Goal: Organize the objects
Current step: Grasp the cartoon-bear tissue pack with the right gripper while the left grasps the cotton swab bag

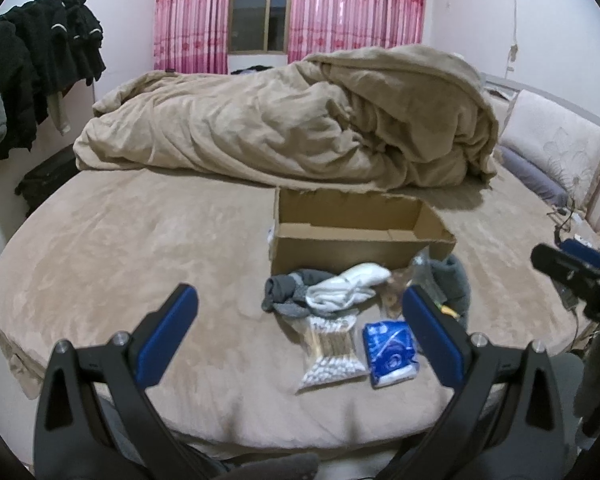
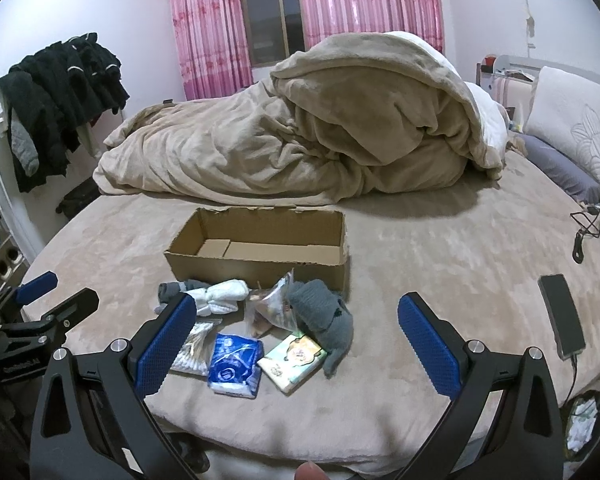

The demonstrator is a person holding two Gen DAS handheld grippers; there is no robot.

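Note:
An open, empty cardboard box (image 1: 360, 246) (image 2: 260, 256) stands on the bed. In front of it lie white and grey socks (image 1: 340, 290) (image 2: 216, 296), a bag of cotton swabs (image 1: 332, 350) (image 2: 194, 350), a blue tissue packet (image 1: 390, 354) (image 2: 234, 362), a clear plastic bag (image 2: 276, 304), a grey knitted item (image 2: 324, 318) and a small printed packet (image 2: 294, 360). My left gripper (image 1: 300, 314) is open and empty above the near bed edge. My right gripper (image 2: 298, 322) is open and empty, hovering over the pile.
A rumpled beige duvet (image 1: 300, 128) (image 2: 300, 132) fills the far half of the bed. A black phone (image 2: 560, 318) and cables (image 2: 584, 228) lie at the right edge. Dark clothes (image 1: 32, 76) hang at the left wall. Pillows (image 2: 572, 136) sit far right.

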